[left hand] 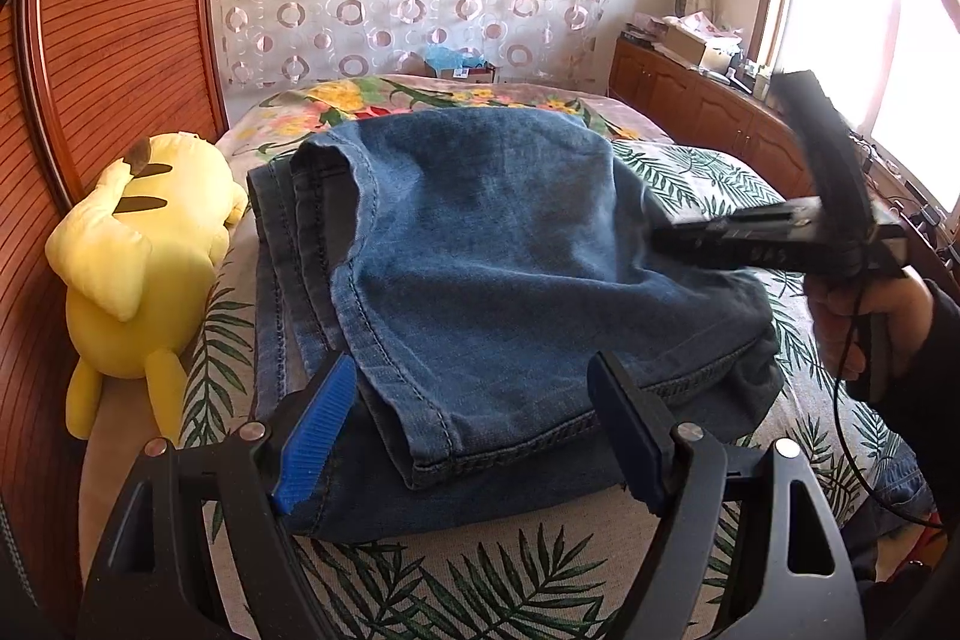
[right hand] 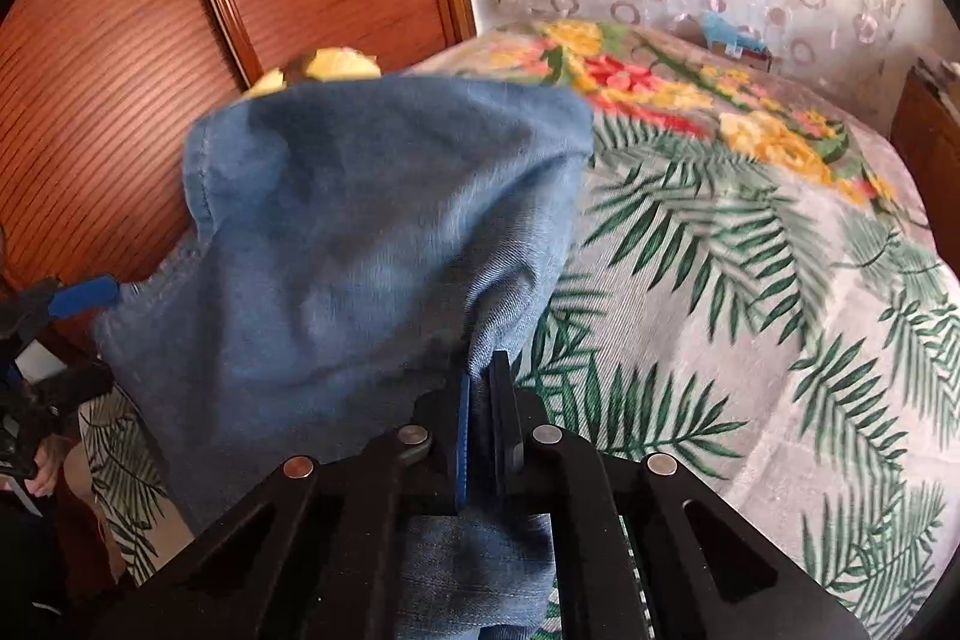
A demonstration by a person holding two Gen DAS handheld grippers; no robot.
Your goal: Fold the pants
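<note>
Lying folded on leaf-print bed (left hand: 510, 580): blue jeans (left hand: 492, 244). Left gripper (left hand: 474, 436) fingers spread wide, gripping nothing, straddling near hem. Right gripper (right hand: 483, 436) fingers clamped on raised denim fold.

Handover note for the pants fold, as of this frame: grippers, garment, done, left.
Left gripper: open, jaws wide at the near hem, holding nothing.
Right gripper: shut on the blue denim pants, pinching their right edge and lifting it.
Pants: on the palm-leaf bedspread, beside the yellow plush toy.
Done: pants already doubled into layers, hems stacked at the near end.
Left: probably lay the lifted edge down, release, square the stack.
</note>
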